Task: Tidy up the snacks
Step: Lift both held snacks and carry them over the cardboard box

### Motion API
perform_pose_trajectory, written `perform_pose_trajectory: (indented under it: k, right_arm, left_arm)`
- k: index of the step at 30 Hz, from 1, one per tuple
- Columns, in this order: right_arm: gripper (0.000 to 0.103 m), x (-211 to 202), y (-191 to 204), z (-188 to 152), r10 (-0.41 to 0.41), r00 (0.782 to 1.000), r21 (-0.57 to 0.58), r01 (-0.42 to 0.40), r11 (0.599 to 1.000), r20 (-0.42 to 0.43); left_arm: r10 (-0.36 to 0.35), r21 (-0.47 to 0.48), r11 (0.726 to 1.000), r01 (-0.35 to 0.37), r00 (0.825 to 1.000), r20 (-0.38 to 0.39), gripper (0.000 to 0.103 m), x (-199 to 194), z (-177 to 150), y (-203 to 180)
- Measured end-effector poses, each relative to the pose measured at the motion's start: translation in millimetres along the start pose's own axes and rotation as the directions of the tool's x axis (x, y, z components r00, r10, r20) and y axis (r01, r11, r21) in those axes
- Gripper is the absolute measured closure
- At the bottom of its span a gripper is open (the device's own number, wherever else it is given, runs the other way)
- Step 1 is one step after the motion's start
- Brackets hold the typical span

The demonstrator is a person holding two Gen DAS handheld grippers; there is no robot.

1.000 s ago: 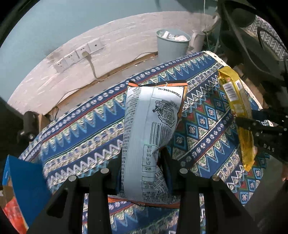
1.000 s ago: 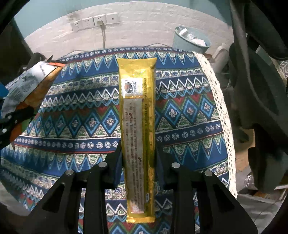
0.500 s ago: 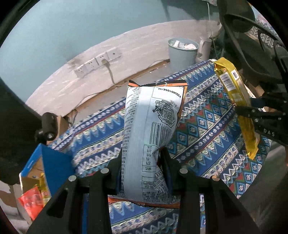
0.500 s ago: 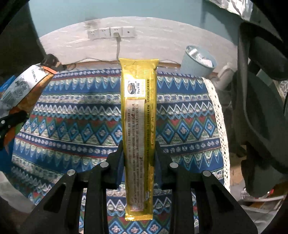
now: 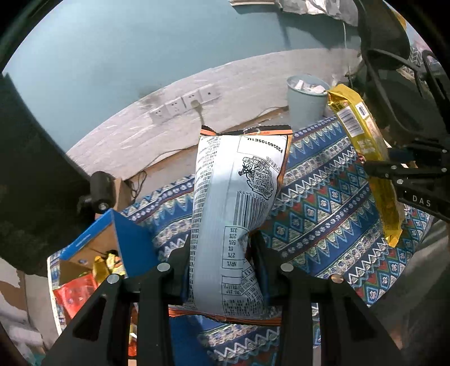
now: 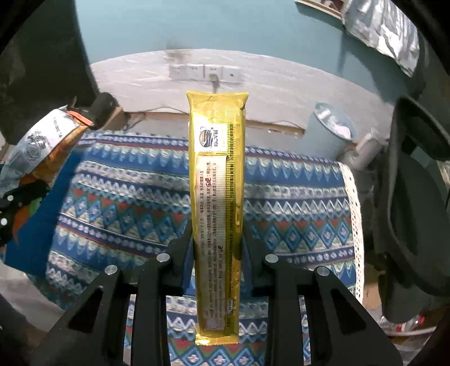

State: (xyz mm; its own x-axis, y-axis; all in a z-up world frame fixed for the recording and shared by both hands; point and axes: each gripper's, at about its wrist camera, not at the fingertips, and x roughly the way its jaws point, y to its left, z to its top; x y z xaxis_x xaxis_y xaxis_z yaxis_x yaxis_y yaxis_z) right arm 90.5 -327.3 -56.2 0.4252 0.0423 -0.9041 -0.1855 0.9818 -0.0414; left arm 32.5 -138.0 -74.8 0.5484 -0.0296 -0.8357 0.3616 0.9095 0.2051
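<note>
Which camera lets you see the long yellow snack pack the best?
The right wrist view. The long yellow snack pack stands straight up the middle, whole, clamped in the right tool, its print facing the camera. The left wrist view shows it small at the right edge, slanted, partly crossed by the right tool.

Dim cool light, fisheye-bent dark edges, slight motion blur

Teal wall (image 6: pixel 197 25), white sockets (image 6: pixel 204 71), perhaps a bin (image 5: pixel 306 98)
</note>
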Motion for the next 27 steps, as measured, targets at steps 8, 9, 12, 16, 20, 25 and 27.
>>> perform_pose_trajectory:
  k: [8, 9, 12, 16, 20, 25, 27]
  right_arm:
    - [0.076, -14, 38, 22, 0.066, 0.997, -0.047, -0.064, 0.997, 0.035]
    - [0.076, -15, 43, 25, 0.075, 0.996, -0.051, -0.073, 0.996, 0.038]
    - [0.076, -19, 58, 32, 0.104, 0.994, -0.066, -0.101, 0.993, 0.041]
    - [0.076, -23, 81, 40, 0.131, 0.99, -0.096, -0.126, 0.987, 0.047]
    - [0.076, -28, 104, 50, 0.162, 0.986, -0.121, -0.155, 0.981, 0.051]
    - [0.076, -34, 132, 62, 0.193, 0.98, -0.153, -0.183, 0.971, 0.055]
    - [0.076, -35, 142, 65, 0.206, 0.977, -0.163, -0.195, 0.967, 0.055]
  left_arm:
    - [0.013, -0.058, 0.998, -0.013, 1.0, 0.01, 0.066, -17, -12, 31]
    - [0.02, -0.065, 0.998, -0.019, 1.0, 0.012, 0.066, -19, -14, 36]
    - [0.036, -0.086, 0.996, -0.035, 0.999, 0.012, 0.066, -21, -20, 49]
    - [0.035, -0.124, 0.992, -0.034, 0.999, 0.003, 0.066, -24, -31, 67]
    - [0.05, -0.142, 0.989, -0.049, 0.999, 0.003, 0.066, -27, -39, 81]
    - [0.077, -0.166, 0.983, -0.075, 0.997, 0.007, 0.066, -31, -48, 96]
    - [0.075, -0.185, 0.98, -0.073, 0.997, 0.003, 0.066, -32, -52, 104]
